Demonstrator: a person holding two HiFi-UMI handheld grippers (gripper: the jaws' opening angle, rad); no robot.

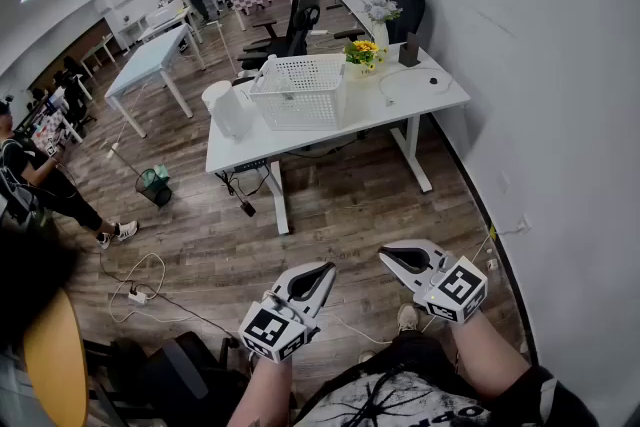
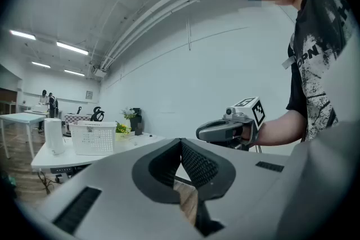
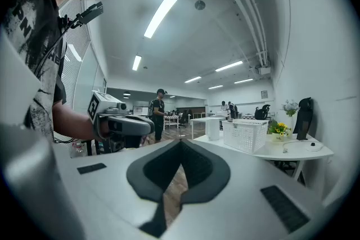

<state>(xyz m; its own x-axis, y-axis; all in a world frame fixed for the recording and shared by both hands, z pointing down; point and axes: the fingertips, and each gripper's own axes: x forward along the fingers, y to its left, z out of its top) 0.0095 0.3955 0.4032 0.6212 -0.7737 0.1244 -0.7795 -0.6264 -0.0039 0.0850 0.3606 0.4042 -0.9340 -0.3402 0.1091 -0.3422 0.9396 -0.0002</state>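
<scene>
Hovering over floor (image 1: 340, 205), left gripper (image 1: 328, 267) and right gripper (image 1: 384, 255) jaws together, empty, desk (image 1: 430, 97) with basket (image 1: 300, 91) at 12 o'clock

Bright, even ceiling-tube light (image 3: 160, 15); fisheye warp w/ dark corners (faces mosaicked)

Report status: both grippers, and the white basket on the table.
Left gripper shut, empty. Right gripper shut, empty. Both over floor, well short of white table; white basket on it, untouched. Cable on floor by table leg.
</scene>
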